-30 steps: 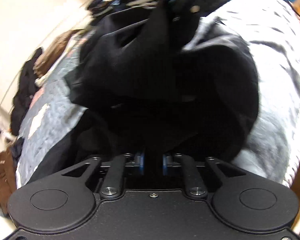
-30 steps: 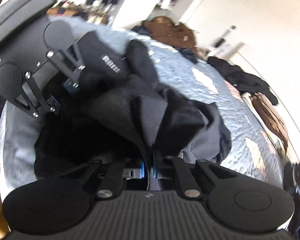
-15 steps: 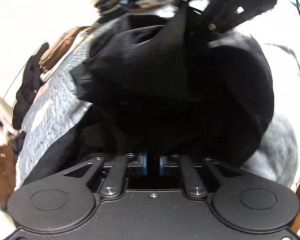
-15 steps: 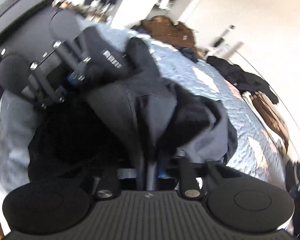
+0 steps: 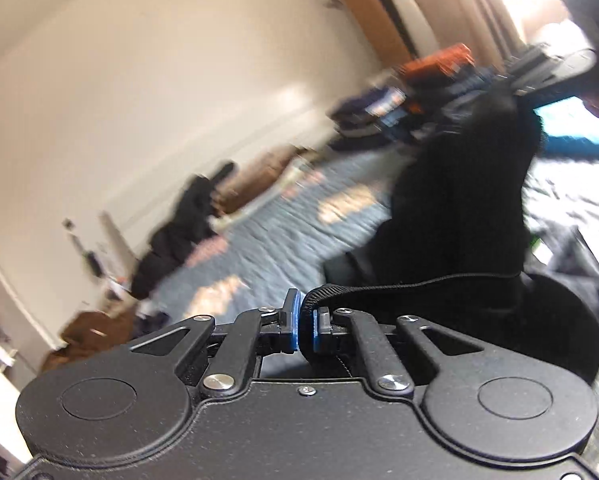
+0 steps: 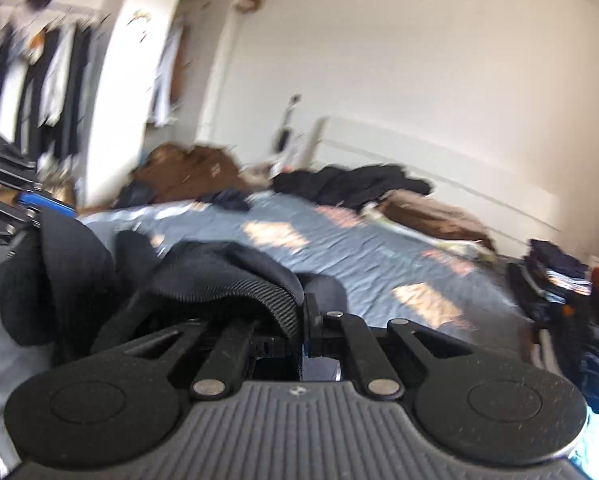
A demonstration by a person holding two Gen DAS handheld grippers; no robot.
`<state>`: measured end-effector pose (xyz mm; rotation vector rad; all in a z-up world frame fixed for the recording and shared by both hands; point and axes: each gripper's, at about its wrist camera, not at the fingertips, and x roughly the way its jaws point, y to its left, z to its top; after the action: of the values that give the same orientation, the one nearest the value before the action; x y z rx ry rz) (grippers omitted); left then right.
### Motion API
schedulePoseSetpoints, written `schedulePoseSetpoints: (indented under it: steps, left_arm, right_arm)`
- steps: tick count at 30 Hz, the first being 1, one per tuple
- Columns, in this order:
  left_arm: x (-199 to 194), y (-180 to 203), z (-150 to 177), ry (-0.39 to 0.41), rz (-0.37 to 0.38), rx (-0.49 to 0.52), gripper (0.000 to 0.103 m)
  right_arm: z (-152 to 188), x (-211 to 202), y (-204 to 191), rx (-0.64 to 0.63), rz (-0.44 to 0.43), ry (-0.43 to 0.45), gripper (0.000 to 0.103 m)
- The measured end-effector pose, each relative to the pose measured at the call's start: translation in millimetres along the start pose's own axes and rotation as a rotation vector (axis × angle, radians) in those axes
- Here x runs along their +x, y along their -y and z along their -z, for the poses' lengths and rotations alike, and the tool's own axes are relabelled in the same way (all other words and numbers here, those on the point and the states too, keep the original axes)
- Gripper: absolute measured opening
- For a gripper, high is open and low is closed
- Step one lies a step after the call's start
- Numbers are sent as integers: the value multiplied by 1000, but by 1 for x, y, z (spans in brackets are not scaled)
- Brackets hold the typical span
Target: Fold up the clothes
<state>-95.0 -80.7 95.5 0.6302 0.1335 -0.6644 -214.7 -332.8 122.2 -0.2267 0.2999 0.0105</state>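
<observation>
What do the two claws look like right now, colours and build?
Left claw: matte black body, two round caps, silver pivot bolts, linkage arms, blue finger pads. Right claw: same black linkage and bolts, but a grey ribbed top plate. No cables visible.

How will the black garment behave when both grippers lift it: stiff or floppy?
Probably floppy: the black garment sags in soft folds between the left gripper and the right gripper. Its ribbed hem looks thick, so slipping seems unlikely. The loose part may drag on the blue bedspread.
</observation>
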Motion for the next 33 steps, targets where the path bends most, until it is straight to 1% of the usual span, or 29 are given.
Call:
schedulePoseSetpoints:
  steps: [4,6,9,13,20,24,26,28,30,33]
  left_arm:
    - [-20,-33,-32,75,-107,-7,6]
    - [-34,-44,-51,120,-144,-10,6]
    - [-57,-51,-81,193,-203,16,6]
    - [-94,-54,-122,298,-287,32,5]
    - [-165,-55,-196,500,-422,39,5]
    - [-202,-56,-240,605,-480,45,5]
    - [-216,-54,-259,644,-509,56,5]
    - [-222,-51,-275,667,-526,64,5]
    - [-217,-48,-286,672,-524,70,5]
    - [-188,-41,-293,659,-517,72,5]
  right_arm:
    - [-24,-25,27,97,51,65,5]
    - [-35,-41,38,125,66,100,5]
    - [-55,-64,48,144,82,161,5]
    - [-88,-99,53,167,94,270,5]
    - [-153,-159,64,148,141,461,5]
    - [-183,-196,63,102,175,547,5]
    - [-191,-196,66,87,193,560,5]
    - [-199,-196,68,72,212,572,5]
    - [-206,-196,71,57,230,585,5]
    - [-218,-197,75,34,258,603,5]
